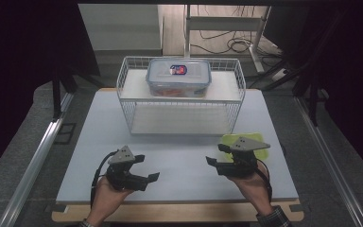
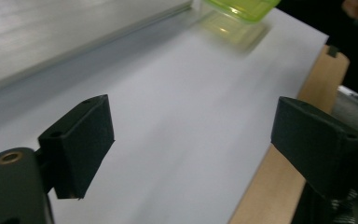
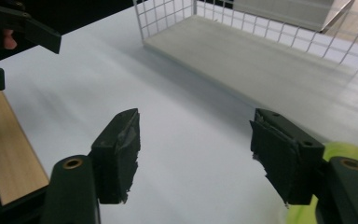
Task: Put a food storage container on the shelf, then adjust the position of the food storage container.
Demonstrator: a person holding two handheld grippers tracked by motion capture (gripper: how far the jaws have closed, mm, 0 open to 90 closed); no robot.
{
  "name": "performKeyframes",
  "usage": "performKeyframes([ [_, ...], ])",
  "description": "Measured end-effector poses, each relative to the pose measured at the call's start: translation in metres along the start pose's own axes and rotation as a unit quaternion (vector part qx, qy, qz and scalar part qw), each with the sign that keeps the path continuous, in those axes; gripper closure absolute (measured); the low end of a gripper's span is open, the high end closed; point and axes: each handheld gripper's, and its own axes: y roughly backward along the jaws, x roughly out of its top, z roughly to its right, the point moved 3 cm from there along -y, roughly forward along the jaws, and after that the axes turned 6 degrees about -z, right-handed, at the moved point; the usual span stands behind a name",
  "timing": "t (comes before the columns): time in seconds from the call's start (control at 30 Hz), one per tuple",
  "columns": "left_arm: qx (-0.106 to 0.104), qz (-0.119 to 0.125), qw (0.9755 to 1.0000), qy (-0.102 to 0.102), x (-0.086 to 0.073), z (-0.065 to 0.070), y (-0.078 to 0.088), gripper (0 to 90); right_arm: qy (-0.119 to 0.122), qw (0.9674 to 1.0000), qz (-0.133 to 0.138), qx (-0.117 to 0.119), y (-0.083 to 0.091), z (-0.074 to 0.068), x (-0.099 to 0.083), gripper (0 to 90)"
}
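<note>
Nearest the camera, the left gripper [image 1: 146,168] and the right gripper [image 1: 216,153] hang low over the near part of the white table [image 1: 184,165], each in a hand, their tips turned inward toward each other. Both have their jaws spread apart with nothing between them; the gripper views show only bare tabletop in each gap. Just beside the right gripper, partly under its grey plate, lies a green tub [image 1: 246,143], its long axis running roughly across the table. The left gripper view catches that tub [image 2: 242,7] at its top edge, far along the table, and the wooden board [image 2: 279,172] under the white top. Farther back stands a wire rack [image 1: 182,94] with two white shelves. On its upper shelf sits a clear box [image 1: 178,77] with a snap-on lid, long side across the table, something orange showing inside. The right gripper view looks onto the rack's bare lower shelf [image 3: 261,60] and takes in the left gripper's tips [image 3: 18,39].
</note>
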Motion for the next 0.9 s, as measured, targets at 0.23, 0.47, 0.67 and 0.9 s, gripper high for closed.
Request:
performKeyframes([
  [0.23, 0.015, -0.009, 0.9998, -0.01, -0.013, 0.007, -0.006, 7.7, 0.016, 0.9999, -0.002, -0.001, -0.001, -0.011, -0.014, 26.5],
  [0.47, 0.075, -0.012, 0.9967, -0.03, -0.034, 0.002, -0.007, 4.6, 0.011, 0.9997, -0.022, 0.001, -0.008, -0.011, -0.032, 19.0],
  [0.67, 0.087, -0.007, 0.996, -0.018, -0.042, -0.006, -0.006, 3.9, -0.019, 0.999, -0.04, -0.006, -0.013, -0.006, -0.038, 18.1],
  [0.9, 0.092, 0.001, 0.9957, -0.005, -0.048, -0.015, -0.007, 4.1, -0.061, 0.9967, -0.045, -0.029, -0.001, 0.018, -0.04, 30.2],
])
